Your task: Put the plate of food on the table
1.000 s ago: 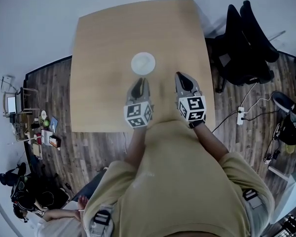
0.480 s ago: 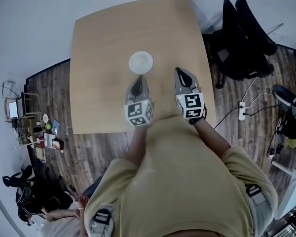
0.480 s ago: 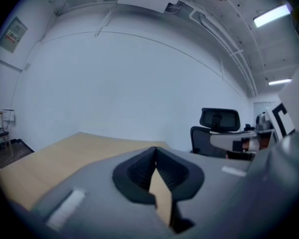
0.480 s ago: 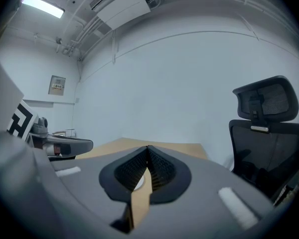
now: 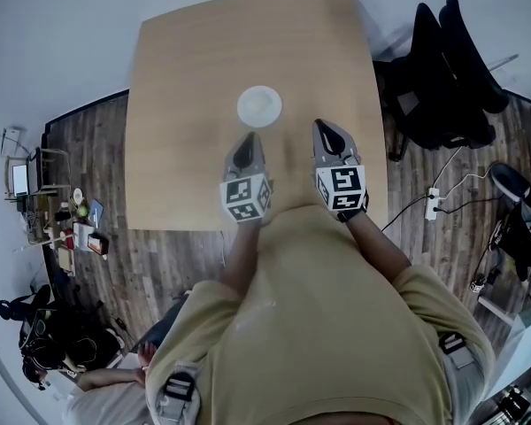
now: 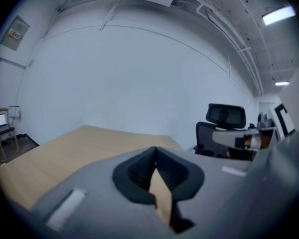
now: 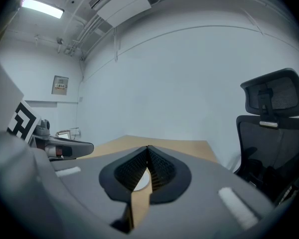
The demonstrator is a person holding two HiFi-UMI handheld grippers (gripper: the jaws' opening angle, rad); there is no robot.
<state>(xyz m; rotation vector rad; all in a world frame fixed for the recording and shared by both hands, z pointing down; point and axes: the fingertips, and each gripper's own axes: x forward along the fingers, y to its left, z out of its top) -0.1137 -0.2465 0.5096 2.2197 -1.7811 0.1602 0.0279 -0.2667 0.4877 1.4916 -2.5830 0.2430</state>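
A round white plate lies on the light wooden table, near its middle; I cannot tell what is on it. My left gripper hovers just short of the plate's near edge, its jaws shut with nothing between them. In the left gripper view the left gripper shows its tips meeting, with bare table beyond. My right gripper is to the plate's right, apart from it. The right gripper is shut and empty too, and a sliver of the plate shows below its tips.
A black office chair stands off the table's right side, also seen as the chair in the right gripper view. A power strip with cables lies on the floor at the right. Clutter and a seated person are at the left.
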